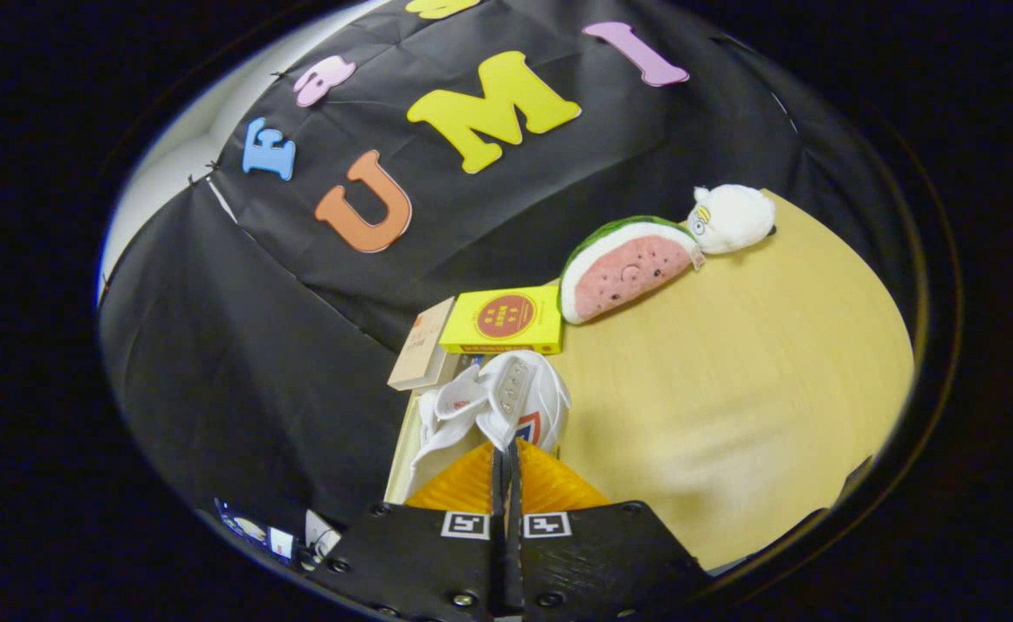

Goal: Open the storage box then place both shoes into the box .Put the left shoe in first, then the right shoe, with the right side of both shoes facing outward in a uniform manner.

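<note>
A white shoe (506, 402) with a red and blue mark on its side hangs just ahead of my fingertips, its laces and tongue turned toward the booth wall. My gripper (504, 449) is shut, both fingers pressed together on a thin edge of the shoe's upper. The shoe is over the near left edge of the wooden table (731, 389), and the whole view is tilted. Which shoe of the pair this is I cannot tell.
Beyond the shoe a flat yellow box (502, 320) and a beige book (424, 345) stand at the table's back edge. Further along the back lie a watermelon-slice plush (627, 268) and a white plush (731, 216). The black cloth wall rises behind them.
</note>
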`<state>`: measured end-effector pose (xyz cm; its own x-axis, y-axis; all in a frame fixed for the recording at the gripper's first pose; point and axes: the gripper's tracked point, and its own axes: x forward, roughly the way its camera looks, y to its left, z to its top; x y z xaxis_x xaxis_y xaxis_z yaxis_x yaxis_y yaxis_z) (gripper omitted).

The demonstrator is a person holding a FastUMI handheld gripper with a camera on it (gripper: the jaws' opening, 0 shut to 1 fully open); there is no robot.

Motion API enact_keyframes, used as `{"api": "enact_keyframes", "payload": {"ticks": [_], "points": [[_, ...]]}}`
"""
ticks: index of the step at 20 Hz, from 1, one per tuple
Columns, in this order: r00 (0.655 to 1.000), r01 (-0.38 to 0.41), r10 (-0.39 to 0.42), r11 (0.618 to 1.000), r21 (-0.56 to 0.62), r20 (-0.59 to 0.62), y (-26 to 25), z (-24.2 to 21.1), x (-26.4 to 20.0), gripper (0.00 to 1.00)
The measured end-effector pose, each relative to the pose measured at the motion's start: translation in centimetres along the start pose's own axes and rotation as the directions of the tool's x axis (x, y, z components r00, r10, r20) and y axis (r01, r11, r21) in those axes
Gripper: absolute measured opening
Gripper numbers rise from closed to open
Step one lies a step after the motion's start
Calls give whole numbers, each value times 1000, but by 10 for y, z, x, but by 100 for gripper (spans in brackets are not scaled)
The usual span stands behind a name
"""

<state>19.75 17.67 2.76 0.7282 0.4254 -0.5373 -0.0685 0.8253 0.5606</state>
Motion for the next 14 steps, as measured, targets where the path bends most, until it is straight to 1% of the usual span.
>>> {"api": "enact_keyframes", "payload": {"ticks": [2,6,9,12,14], "points": [[1000,12,-12,1000,7,15,22,-10,22,0],[1000,-16,15,999,49,12,53,-28,62,0],[999,14,-16,998,58,40,57,-41,82,0],[989,94,-88,994,-46,122,54,-57,87,0],[985,137,-119,981,-141,126,52,-79,93,0]]}}
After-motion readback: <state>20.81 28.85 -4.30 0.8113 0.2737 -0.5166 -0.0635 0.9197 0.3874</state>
